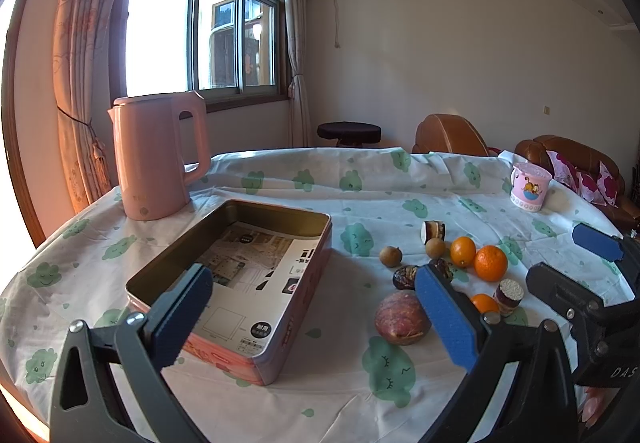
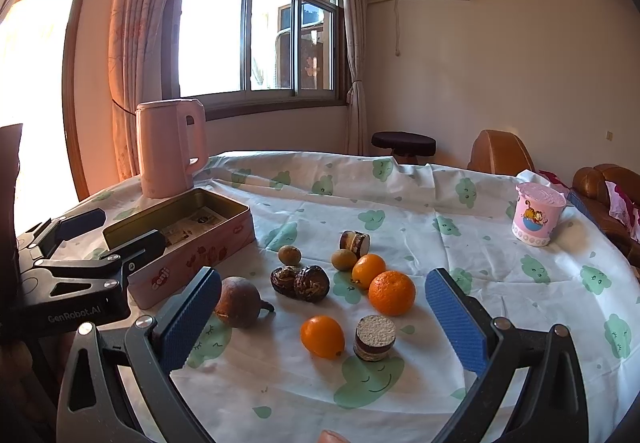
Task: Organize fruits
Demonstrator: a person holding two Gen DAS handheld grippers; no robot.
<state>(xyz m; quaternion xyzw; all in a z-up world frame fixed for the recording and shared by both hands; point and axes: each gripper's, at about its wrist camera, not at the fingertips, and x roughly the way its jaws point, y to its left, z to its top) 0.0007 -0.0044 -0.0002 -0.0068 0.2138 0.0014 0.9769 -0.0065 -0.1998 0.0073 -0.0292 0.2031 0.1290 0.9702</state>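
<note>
Your left gripper hovers over the near end of the tin, jaws wide and empty. Your right gripper hangs right of the tin, jaws wide, holding nothing. The fruits lie loose on the desk right of the tin, none inside it.

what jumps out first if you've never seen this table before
The bright oranges grab the eye first, clustered mid-table among darker fruits on the cloud-print cloth. Left of them lies an open pink tin, holding only printed paper, with a tall pink kettle standing behind it. Both tools, left and right, hover open and hold nothing.
</note>
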